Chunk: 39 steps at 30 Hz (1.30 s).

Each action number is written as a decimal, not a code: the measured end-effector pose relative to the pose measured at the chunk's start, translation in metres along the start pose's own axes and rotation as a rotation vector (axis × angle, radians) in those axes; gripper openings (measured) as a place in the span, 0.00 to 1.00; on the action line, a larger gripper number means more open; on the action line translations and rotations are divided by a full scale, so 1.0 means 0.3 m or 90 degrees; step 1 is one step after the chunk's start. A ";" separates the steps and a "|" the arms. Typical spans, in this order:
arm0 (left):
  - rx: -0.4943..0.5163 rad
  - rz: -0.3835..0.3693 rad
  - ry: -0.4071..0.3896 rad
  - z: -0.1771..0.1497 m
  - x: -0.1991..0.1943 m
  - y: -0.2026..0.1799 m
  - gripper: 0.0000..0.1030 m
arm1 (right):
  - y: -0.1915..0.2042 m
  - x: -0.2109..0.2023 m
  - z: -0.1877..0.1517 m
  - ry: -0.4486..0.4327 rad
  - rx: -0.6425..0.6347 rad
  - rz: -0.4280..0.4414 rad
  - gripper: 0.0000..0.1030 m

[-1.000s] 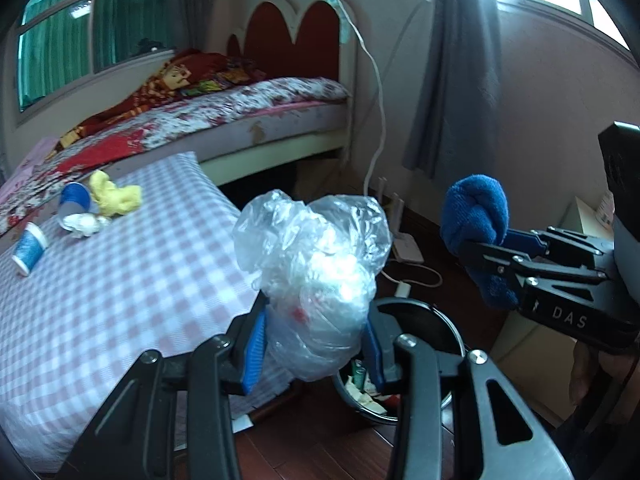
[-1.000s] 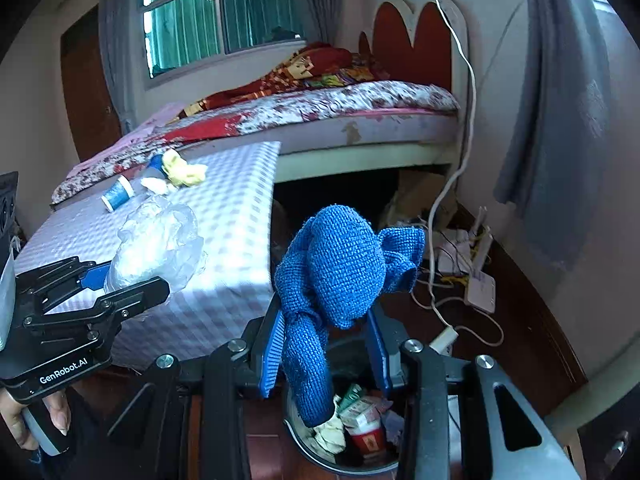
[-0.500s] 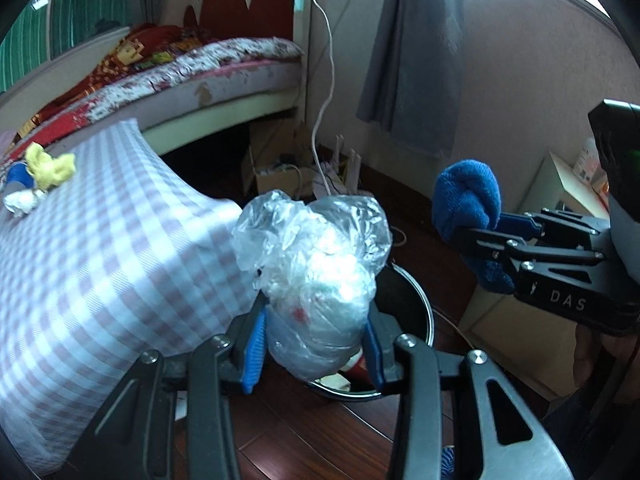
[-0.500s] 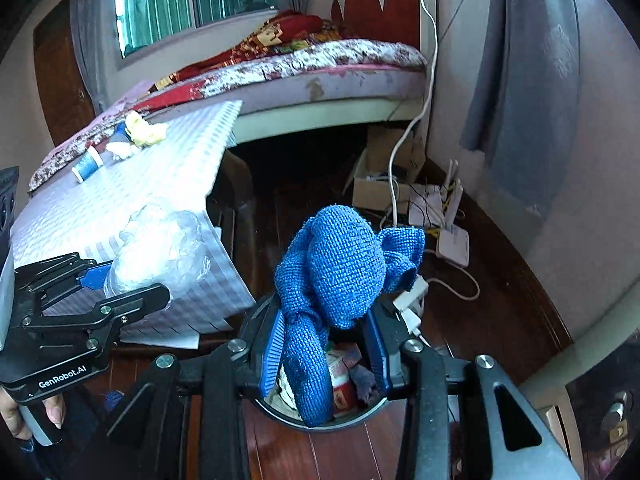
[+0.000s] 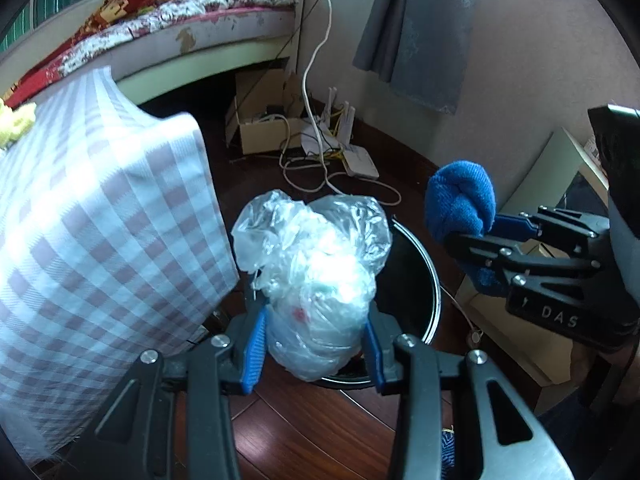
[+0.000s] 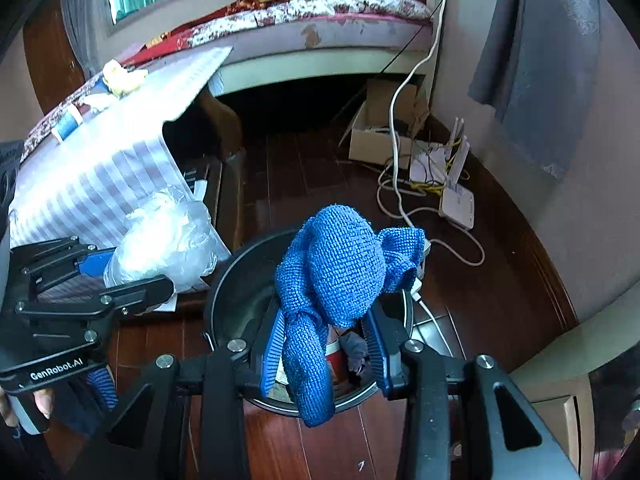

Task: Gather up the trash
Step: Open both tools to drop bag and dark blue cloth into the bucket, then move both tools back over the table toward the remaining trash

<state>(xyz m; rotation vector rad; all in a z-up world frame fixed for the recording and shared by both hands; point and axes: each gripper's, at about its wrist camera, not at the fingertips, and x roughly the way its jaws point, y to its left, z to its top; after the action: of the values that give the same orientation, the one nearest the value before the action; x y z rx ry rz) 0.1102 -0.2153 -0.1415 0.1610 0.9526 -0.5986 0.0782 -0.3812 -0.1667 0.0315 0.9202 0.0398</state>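
since left gripper (image 5: 314,340) clamps a puffy plastic bag (image 5: 316,276) and right gripper (image 6: 322,344) a blue cloth (image 6: 336,280), could easily miss the bin (image 6: 232,292) on release.

desk (image 6: 120,168): checked cloth, blue cup (image 6: 68,122), yellow wad (image 6: 122,76), white scrap (image 6: 96,101)
floor (image 6: 480,280): dark wood, black bin (image 6: 234,280), cardboard box (image 6: 376,136), white router (image 6: 458,204), cables (image 6: 400,200)

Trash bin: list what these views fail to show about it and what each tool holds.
- Trash bin contents: left wrist view, hidden by the plastic bag.
- Bin's near rim: right wrist view, covered by the blue cloth and the right tool.
- Bag's contents: glare, crumpled film.
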 end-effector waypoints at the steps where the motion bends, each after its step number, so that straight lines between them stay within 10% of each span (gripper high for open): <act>1: -0.002 -0.003 0.005 -0.001 0.013 0.003 0.41 | 0.000 0.016 -0.001 0.008 -0.003 0.000 0.38; 9: -0.008 -0.021 0.030 0.016 0.097 0.025 0.42 | 0.006 0.091 -0.002 0.034 -0.017 -0.003 0.42; 11: -0.011 -0.041 0.033 0.015 0.117 0.030 0.54 | 0.006 0.127 0.002 0.056 -0.026 -0.009 0.68; 12: -0.013 -0.033 0.040 0.015 0.129 0.037 0.77 | 0.001 0.151 -0.004 0.073 -0.026 -0.029 0.95; 13: -0.025 -0.017 0.043 0.007 0.139 0.052 0.89 | -0.013 0.181 -0.013 0.098 -0.023 -0.057 0.99; 20: -0.058 0.071 0.052 -0.056 0.153 0.132 0.97 | -0.010 0.211 -0.015 0.124 -0.023 -0.091 0.99; 39: -0.040 0.081 0.039 -0.054 0.121 0.102 0.98 | 0.003 0.167 -0.010 0.099 -0.020 -0.083 0.99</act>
<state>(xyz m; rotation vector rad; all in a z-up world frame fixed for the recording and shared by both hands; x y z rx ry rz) 0.1310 -0.1987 -0.1839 0.1839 1.0107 -0.4479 0.1060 -0.3779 -0.2082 -0.0610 1.0748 -0.0650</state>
